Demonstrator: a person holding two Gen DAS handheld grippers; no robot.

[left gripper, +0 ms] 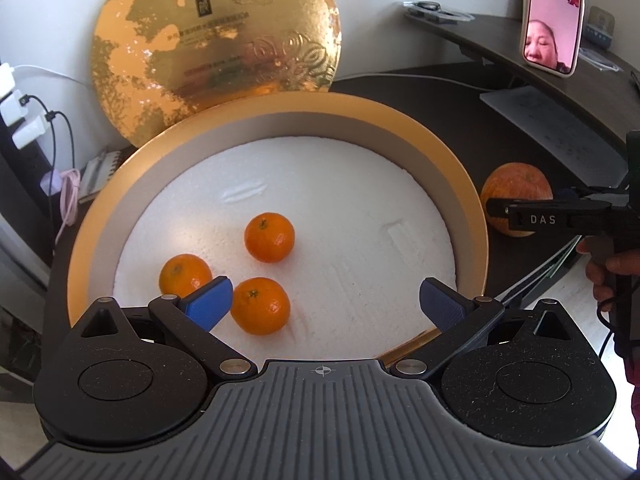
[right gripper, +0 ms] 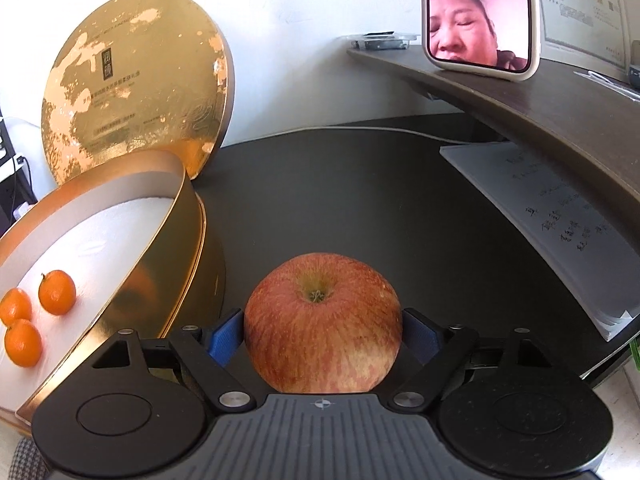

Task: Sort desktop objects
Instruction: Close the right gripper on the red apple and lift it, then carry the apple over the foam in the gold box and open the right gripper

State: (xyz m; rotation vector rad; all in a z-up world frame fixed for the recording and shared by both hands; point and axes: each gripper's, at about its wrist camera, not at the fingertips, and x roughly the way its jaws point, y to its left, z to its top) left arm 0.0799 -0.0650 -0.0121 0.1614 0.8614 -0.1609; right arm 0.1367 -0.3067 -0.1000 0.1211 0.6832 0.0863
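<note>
You are sitting partway through: three oranges (left gripper: 260,276) are lying in the box (left gripper: 468,216), your left gripper (left gripper: 324,306) is hovering open over them, and your right gripper (right gripper: 322,334) is bracketing the apple (right gripper: 322,322) on the worktop (right gripper: 360,208) beside the box, grip uncertain.

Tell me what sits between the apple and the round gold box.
Nothing: in the right wrist view only bare dark desk separates the apple from the gold box wall.

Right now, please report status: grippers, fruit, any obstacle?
Left gripper open above box. Right gripper around apple on desk; contact unclear. Three oranges already in box. Box wall between apple and box.
</note>
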